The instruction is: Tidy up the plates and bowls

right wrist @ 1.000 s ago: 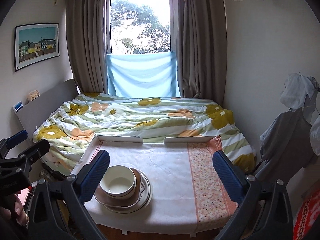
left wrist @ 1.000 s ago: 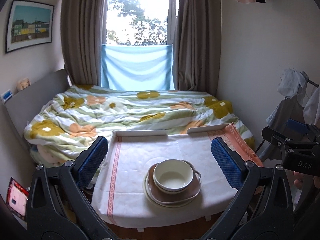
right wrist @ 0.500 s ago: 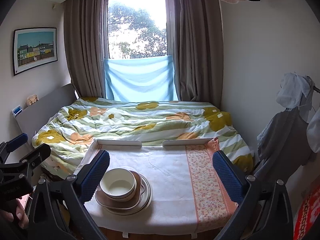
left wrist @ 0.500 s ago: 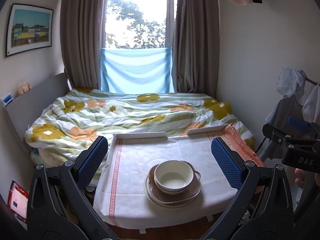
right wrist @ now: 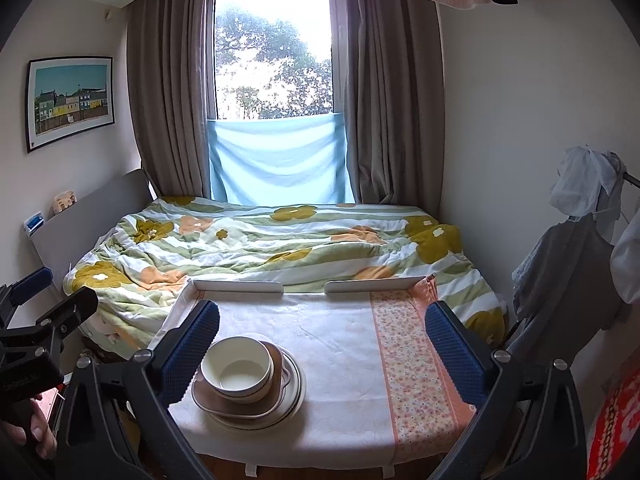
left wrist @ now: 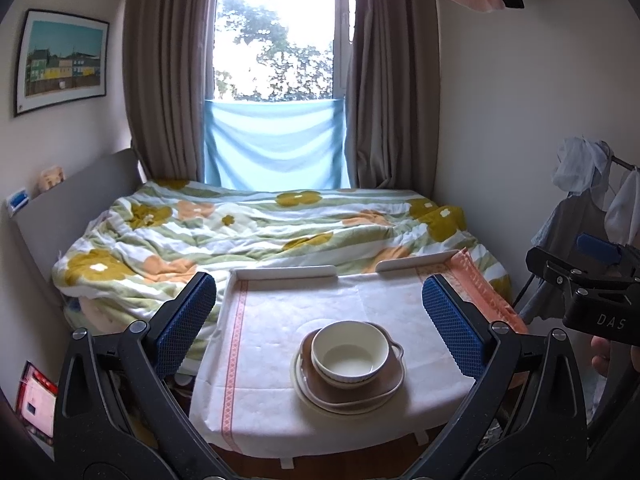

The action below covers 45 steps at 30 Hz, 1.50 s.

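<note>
Two tools frame the scene, both spread wide and holding nothing: the left tool [left wrist: 318,320] and the right tool [right wrist: 320,344] each hang in front of the near edge of the tabletop [right wrist: 340,360], their blue ribbed pads well apart; between them, near that front edge, the dishes sit in a single stack; a white bowl [left wrist: 350,352] rests on a brown handled dish [left wrist: 384,384], which lies on a cream plate [left wrist: 304,390] with a dark rim line; the stack sits left of the tabletop's middle in the right wrist view, on a white cloth [left wrist: 272,344] with a floral orange border; two white rails [right wrist: 238,287] close the far edge; beyond lies a bed [right wrist: 280,240] under a flowered quilt, then a window [right wrist: 274,48] with grey curtains and a blue cloth across its lower part.
</note>
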Each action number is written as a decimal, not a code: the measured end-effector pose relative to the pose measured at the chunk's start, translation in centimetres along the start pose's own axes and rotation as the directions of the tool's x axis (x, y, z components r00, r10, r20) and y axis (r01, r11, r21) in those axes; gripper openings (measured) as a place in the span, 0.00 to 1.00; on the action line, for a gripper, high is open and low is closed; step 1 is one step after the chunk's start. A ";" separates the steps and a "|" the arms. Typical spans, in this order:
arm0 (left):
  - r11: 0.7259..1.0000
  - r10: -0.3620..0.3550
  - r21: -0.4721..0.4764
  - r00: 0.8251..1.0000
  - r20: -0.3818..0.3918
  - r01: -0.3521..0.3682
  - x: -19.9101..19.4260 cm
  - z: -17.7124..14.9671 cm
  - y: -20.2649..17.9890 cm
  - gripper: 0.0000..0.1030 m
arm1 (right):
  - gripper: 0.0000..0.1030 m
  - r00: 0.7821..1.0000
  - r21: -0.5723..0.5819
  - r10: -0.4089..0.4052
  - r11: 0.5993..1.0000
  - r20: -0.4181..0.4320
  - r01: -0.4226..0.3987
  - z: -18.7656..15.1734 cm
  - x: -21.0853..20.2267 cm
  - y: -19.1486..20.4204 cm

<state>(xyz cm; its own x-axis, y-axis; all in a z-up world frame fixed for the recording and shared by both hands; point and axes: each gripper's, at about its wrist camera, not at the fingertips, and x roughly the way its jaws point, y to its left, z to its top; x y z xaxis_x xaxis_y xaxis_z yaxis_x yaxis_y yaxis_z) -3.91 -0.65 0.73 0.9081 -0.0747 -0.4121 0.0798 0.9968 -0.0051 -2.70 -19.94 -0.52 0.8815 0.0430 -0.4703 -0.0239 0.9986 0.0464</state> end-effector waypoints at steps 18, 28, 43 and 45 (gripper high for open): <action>1.000 0.014 0.003 1.000 0.005 -0.014 0.0 0.2 0.1 1.00 | 0.99 1.000 0.000 -0.003 1.000 0.005 0.003 0.4 0.0 -0.2; 1.000 0.012 0.002 1.000 0.005 -0.012 0.0 0.2 0.2 1.00 | 0.99 1.000 0.001 -0.003 1.000 0.005 0.003 0.5 0.1 -0.3; 0.999 0.047 0.008 0.999 0.013 -0.047 0.4 0.5 0.1 1.00 | 0.99 1.000 -0.007 -0.001 1.000 -0.009 0.001 0.5 1.4 -0.9; 0.998 0.058 0.013 0.998 0.017 -0.058 0.5 0.5 0.1 1.00 | 0.99 1.000 -0.010 -0.003 1.000 -0.010 0.002 0.5 1.6 -0.8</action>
<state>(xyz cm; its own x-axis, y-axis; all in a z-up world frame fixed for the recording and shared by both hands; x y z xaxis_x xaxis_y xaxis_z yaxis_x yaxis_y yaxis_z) -3.24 -0.63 1.01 0.9182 -0.0177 -0.3958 0.0324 0.9990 0.0305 -1.05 -20.69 -0.88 0.8770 0.0407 -0.4788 -0.0266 0.9990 0.0363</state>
